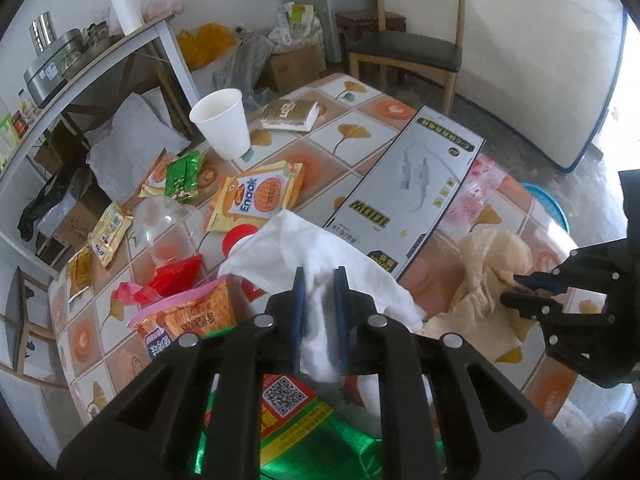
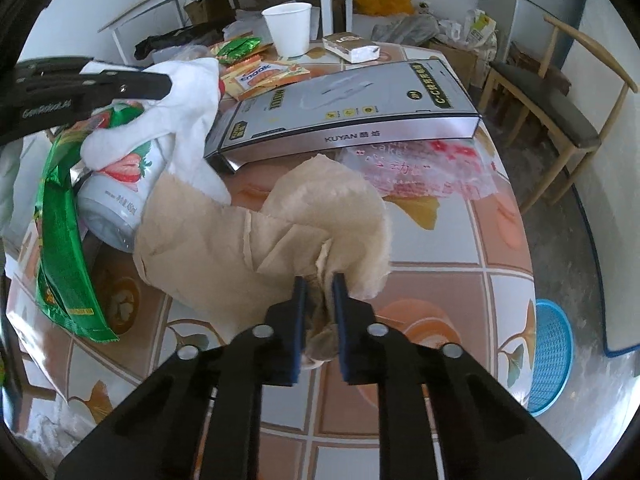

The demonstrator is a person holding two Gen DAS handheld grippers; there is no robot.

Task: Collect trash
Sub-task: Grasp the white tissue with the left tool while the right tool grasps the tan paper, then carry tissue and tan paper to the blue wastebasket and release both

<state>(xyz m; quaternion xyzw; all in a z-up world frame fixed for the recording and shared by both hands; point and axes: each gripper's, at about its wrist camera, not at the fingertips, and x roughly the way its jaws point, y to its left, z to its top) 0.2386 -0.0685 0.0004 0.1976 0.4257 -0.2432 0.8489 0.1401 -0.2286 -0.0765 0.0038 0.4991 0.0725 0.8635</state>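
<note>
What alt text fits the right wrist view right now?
The right gripper pinches a crumpled beige paper napkin on the tiled table. At upper left, the left gripper holds a white tissue over a strawberry-printed bottle; a blue basket sits on the floor.

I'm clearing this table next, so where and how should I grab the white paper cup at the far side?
The white paper cup stands upright, mouth open, beside the small gold box. Probably best to pinch its rim from above, one finger inside and one outside. The thin wall would likely crush in a squeeze across the body. Both grippers are full now: left gripper on white tissue, right gripper on brown paper.
</note>
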